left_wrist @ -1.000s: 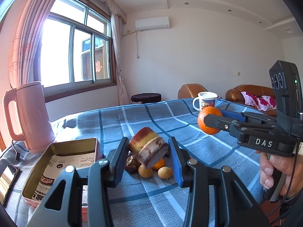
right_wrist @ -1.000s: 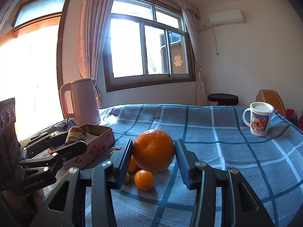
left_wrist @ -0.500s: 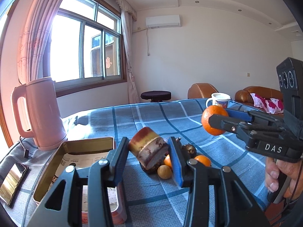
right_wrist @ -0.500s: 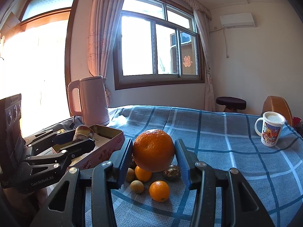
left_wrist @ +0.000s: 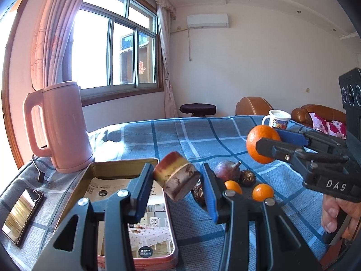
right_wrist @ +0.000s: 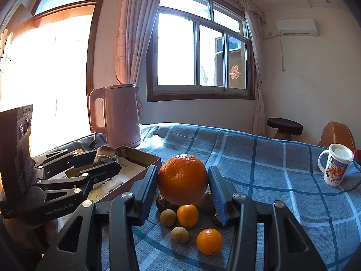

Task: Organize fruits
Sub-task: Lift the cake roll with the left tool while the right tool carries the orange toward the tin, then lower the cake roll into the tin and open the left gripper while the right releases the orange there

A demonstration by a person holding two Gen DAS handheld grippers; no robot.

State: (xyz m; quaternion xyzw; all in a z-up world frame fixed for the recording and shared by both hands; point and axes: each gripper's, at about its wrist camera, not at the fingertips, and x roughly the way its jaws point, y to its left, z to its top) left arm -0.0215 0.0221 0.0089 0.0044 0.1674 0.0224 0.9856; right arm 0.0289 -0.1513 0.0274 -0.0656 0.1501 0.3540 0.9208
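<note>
Both grippers loaded, both up off the cloth. Left gripper (left_wrist: 177, 180) is clamped on a cut chunk of fruit (left_wrist: 177, 178), red-brown rind w/ pale layer, held tilted over the near edge of the open tin (left_wrist: 106, 169). Right gripper (right_wrist: 182, 180) squeezes the big orange (right_wrist: 182, 179) above the loose pile: small oranges (right_wrist: 209, 241), brown round fruits (right_wrist: 179, 234) on the blue check tablecloth (right_wrist: 270, 169). Risks, as I judge: chunk is gripped askew, so it could twist out & miss the tin; round orange may roll from the pads & scatter the pile; grippers are close, could knock each other; kettle (left_wrist: 65, 126) & phone (left_wrist: 22, 216) sit just beside the tin.
</note>
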